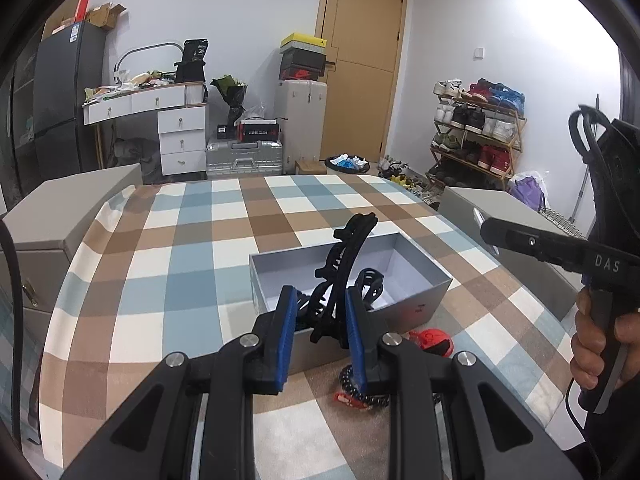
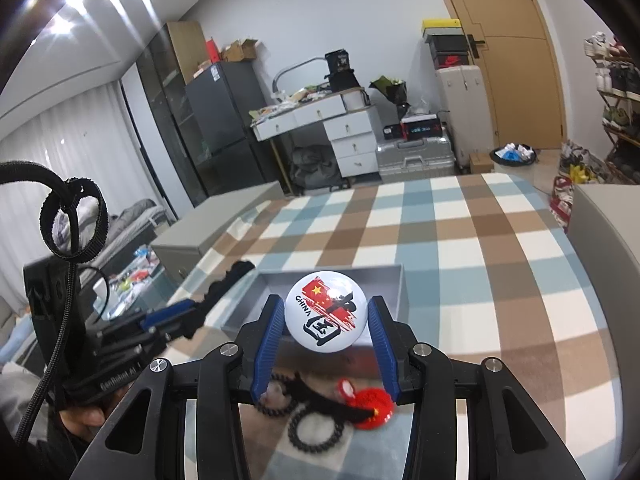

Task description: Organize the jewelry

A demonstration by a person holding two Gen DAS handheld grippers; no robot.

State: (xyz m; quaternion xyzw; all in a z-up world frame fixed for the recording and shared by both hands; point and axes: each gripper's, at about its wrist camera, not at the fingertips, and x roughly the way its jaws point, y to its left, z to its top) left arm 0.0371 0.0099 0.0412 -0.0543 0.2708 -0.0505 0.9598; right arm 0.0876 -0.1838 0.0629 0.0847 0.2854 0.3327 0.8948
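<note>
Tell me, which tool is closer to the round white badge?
Right. The right tool grips the badge between its blue fingers; the left tool is off to the side, holding a black hair clip.

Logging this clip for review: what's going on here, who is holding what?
A person holds a gripper in each hand above a checked tablecloth. The left gripper is shut on a black plastic claw hair clip; the right gripper clamps a round white China-flag badge. An open grey box sits below; red trinkets and a black spiral hair tie remain outside.
</note>
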